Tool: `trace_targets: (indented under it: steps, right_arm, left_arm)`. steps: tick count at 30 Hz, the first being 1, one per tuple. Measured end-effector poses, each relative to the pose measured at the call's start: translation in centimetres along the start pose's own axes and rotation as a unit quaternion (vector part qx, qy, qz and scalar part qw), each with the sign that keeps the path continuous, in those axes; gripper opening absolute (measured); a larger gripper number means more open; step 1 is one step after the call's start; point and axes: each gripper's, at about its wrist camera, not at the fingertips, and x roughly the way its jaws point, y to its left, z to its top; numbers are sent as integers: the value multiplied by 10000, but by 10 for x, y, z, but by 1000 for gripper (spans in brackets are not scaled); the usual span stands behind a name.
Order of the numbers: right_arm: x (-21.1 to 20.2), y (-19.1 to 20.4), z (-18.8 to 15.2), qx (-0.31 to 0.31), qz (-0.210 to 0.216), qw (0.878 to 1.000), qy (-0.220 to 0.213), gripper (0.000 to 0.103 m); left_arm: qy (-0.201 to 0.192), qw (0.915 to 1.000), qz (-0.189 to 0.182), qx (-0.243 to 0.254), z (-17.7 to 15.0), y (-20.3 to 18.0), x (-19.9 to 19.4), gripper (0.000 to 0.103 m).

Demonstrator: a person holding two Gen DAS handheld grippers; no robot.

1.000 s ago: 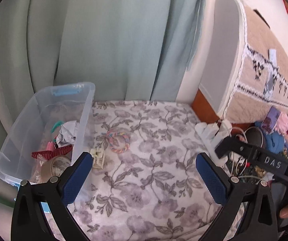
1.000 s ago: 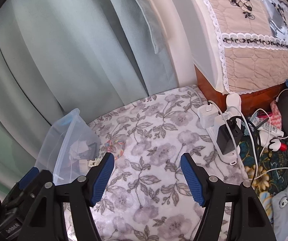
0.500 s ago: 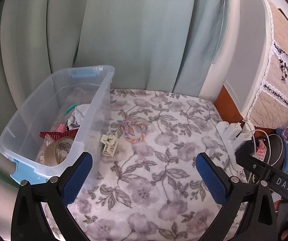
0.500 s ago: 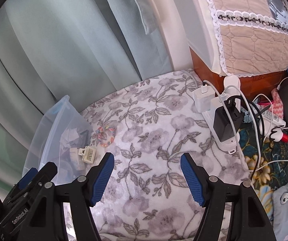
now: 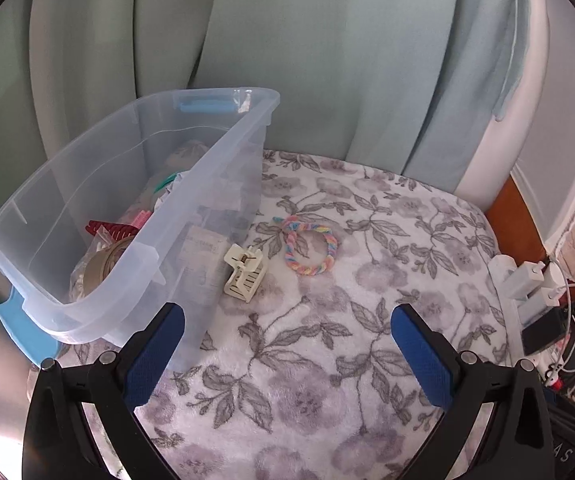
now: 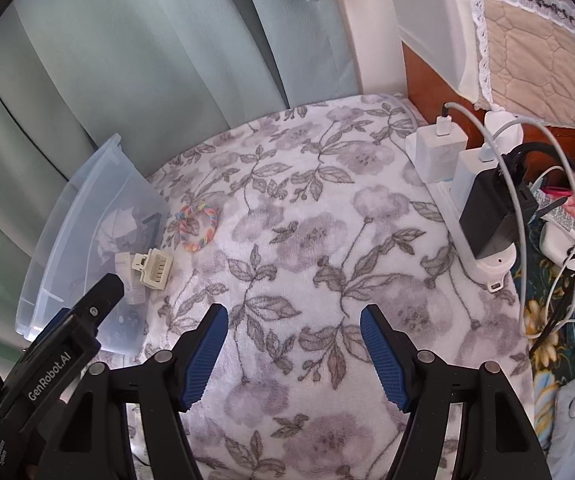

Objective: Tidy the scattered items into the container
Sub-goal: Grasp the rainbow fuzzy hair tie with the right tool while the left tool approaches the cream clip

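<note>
While over floral blanket (image 5: 307,360), left gripper (image 5: 287,354) gapes wide, empty; right gripper (image 6: 293,354) likewise.

Soft, even daylight, sharp focus, fisheye bending and dark corners

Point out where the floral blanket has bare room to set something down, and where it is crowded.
Bare: the broad floral blanket between the rainbow hair tie and the power strip, and the near stretch in front of both open grippers. Crowded: beside the clear bin, where the cream hair clip and hair tie lie, and the right edge with chargers and cables.
</note>
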Motion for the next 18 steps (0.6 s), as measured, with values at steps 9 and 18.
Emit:
trace_targets:
  steps: [9, 18]
  right_arm:
    - [44, 18, 11, -355, 108, 9990, 244, 72]
    - [77, 21, 37, -829, 260, 9960, 216, 72]
  left_arm:
    - [17, 9985, 524, -179, 3, 0, 31, 103]
    - [269, 9927, 896, -762, 1, 1, 64, 102]
